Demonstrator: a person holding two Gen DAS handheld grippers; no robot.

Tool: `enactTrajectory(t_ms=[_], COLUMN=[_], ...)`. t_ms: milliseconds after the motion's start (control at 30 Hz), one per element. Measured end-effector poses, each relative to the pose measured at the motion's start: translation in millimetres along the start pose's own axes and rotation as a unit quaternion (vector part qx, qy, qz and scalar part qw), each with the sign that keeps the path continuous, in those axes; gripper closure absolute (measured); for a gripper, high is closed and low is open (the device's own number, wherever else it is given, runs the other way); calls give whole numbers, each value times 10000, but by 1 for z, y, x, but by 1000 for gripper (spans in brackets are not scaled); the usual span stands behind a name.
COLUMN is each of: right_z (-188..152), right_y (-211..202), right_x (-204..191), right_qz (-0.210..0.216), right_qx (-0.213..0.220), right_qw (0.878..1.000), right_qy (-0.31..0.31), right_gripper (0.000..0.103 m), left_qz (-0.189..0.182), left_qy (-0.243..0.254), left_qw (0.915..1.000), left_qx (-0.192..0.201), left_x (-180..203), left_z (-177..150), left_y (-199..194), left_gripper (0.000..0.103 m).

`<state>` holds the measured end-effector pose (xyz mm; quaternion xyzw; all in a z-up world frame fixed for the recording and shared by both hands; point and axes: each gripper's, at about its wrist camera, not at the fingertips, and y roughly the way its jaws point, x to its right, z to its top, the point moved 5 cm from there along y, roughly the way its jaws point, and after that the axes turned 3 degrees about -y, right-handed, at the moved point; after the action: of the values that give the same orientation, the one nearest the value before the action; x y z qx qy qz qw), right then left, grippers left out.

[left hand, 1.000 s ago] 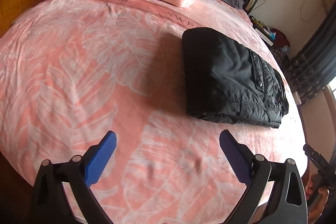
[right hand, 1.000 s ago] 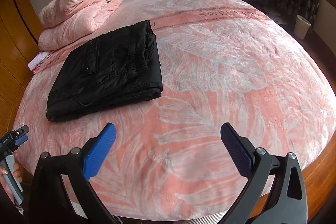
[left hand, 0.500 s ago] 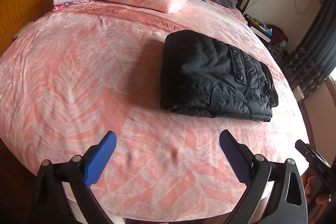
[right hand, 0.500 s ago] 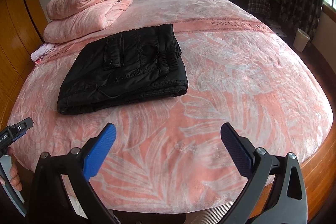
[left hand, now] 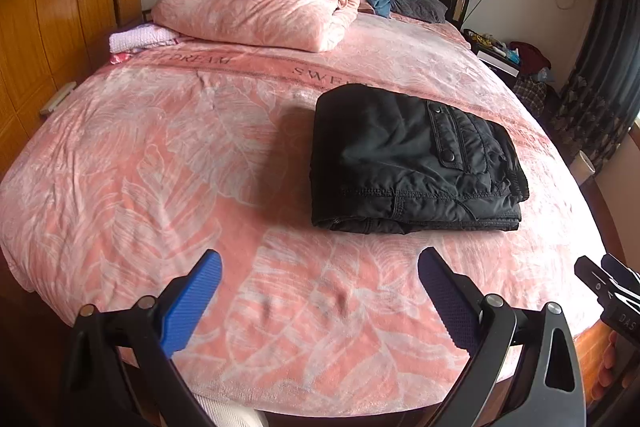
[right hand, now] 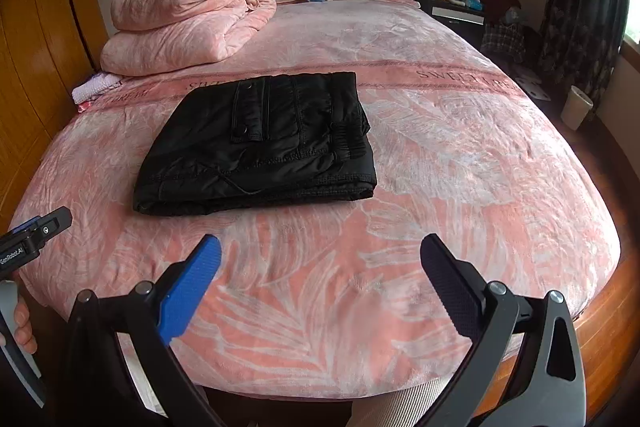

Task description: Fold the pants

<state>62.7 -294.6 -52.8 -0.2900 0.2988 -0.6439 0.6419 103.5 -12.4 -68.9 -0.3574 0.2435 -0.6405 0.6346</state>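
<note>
1. Two grippers: the left gripper (left hand: pixel 318 285) and right gripper (right hand: pixel 320 269) are hovering at the bed's near edge, jaws spread wide, holding nothing.
2. Black pants (right hand: pixel 260 147) are lying as a folded stack on the pink bedspread (right hand: pixel 460 155), well apart from both tools.
3. Risk: the slippery padded layers are likely springing apart if a finger is snagging the loose cord near the front edge.

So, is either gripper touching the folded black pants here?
Apart. In each wrist view, bare pink bedspread lies between the open left gripper, the open right gripper and the pants.
</note>
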Motion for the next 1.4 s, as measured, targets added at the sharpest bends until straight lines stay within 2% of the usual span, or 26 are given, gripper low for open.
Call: enactTrajectory(t_ms=[133,333,833,1400], right_z=[4,6,11,9], right_y=[-10,-23,-39,-34], right_x=[-4,-12,-17,-19], right_qz=[-27,-20,9,-42], right_qx=[42,166,346,284], right_qw=[10000,9998,9994,9996], right_qy=[-42,-80,-53,-19], right_gripper=[3,3,3,3], left_qz=[190,267,243,295], left_qy=[268,504,818,916], left_qw=[9994,9980,9943,9938], left_qx=[132,262,634,551], left_x=[7,16,32,38], left_z=[4,8,19,17], left_y=[-8,-15,-45,-39], left_gripper=[4,4,4,4])
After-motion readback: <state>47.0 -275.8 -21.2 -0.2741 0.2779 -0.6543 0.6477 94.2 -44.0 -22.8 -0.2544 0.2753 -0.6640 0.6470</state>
